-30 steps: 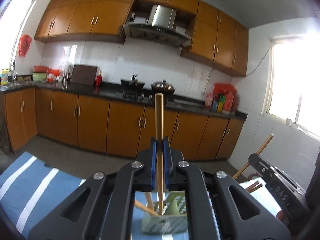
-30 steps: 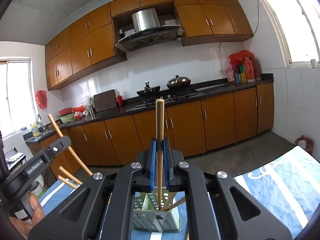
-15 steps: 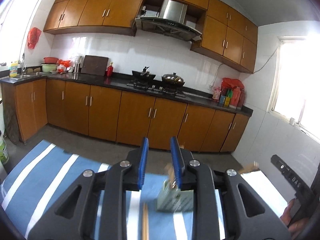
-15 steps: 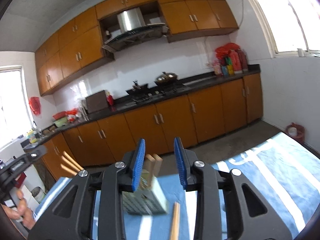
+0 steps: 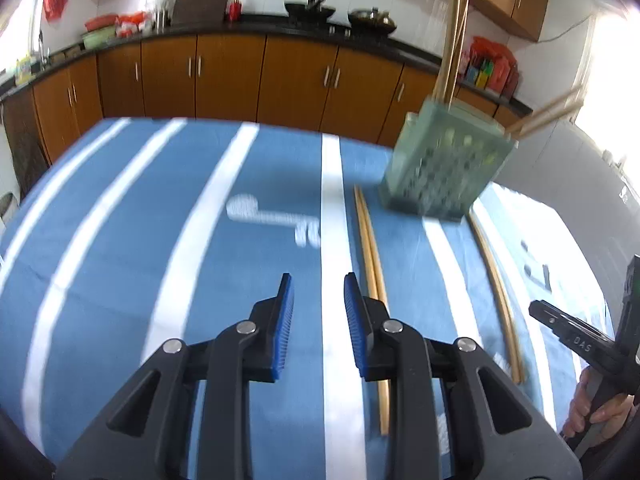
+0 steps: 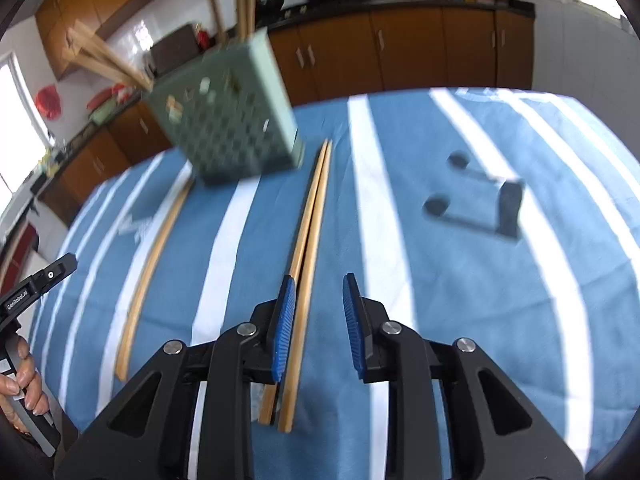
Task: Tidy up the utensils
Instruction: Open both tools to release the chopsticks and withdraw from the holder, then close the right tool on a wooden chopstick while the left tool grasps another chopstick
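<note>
Where the blue cloth with white stripes (image 5: 160, 220) covers the table (image 5: 24, 200), its far edge drops off toward a run of brown wooden cabinets (image 5: 224, 76) under a dark counter, and in the left wrist view the whole left half of the cloth lies bare, the widest room for moving. In the right wrist view the cloth's right side carries only a dark, blocky object (image 6: 508, 208), too blurred to name.

Toward the far edge stands the utensil basket (image 5: 444, 168), a pale green, square-sided plastic holder with a perforated grid wall. Wooden chopsticks in the basket (image 5: 454, 32) rise from it, some near upright, others leaning outward over the rim.

On the cloth, a pair of long, slim wooden chopsticks (image 5: 374, 264) lies lengthwise just beside the basket's base, the two sticks touching along most of their run. Another pair (image 5: 496, 276), also pale wood and slightly bowed by the lens, lies on the basket's other side, well apart from the first.

The left tool (image 5: 318, 320), black with ribbed blue pads, hovers spread and empty over a white stripe, just left of the near pair. The right tool (image 6: 318, 320) is likewise spread, holding nothing, and its left pad appears to sit directly above its nearest pair.
</note>
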A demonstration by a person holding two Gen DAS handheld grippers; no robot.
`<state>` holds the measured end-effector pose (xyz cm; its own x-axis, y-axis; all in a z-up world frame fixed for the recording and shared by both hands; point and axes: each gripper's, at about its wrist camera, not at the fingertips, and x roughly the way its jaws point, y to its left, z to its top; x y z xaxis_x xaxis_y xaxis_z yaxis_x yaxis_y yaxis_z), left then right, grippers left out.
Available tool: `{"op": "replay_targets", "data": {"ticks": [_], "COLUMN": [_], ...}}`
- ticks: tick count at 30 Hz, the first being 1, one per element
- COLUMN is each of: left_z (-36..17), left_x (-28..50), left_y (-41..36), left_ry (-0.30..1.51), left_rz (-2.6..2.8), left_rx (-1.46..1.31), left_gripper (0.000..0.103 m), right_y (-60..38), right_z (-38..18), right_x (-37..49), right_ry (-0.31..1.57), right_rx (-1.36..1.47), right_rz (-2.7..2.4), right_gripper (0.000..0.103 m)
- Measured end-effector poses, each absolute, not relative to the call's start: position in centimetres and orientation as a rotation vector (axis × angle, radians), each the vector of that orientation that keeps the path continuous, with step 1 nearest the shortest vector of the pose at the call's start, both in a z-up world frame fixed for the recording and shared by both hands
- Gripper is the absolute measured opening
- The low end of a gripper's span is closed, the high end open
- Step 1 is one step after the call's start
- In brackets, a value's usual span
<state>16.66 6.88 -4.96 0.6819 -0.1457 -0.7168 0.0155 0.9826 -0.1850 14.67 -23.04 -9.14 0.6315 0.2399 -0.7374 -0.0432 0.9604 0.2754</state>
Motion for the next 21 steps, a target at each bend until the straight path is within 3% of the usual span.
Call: {"op": "replay_targets", "data": {"ticks": [3, 12, 21], "left_z": [-5.9, -6.6, -8.3], "left_x": [16.2, 16.4, 17.1], "left_y": [6.6, 5.2, 3.0], "left_ry": [0.838, 0.863, 0.917], "left_rz": [-0.101, -0.144, -0.21], "left_rx": [-0.165, -0.139, -0.115], "left_gripper": [0.028, 0.031, 0.029], "right_y": [-21.9, -21.9, -23.8], "right_z": [-9.9, -10.7, -10.8], "right_x": [14.9, 14.9, 15.2], "right_ry": [0.899, 0.897, 0.887], "right_rx": [0.216, 0.094, 0.11], "right_rz": [0.173, 0.077, -0.015], "right_gripper": [0.024, 0.008, 0.007]}}
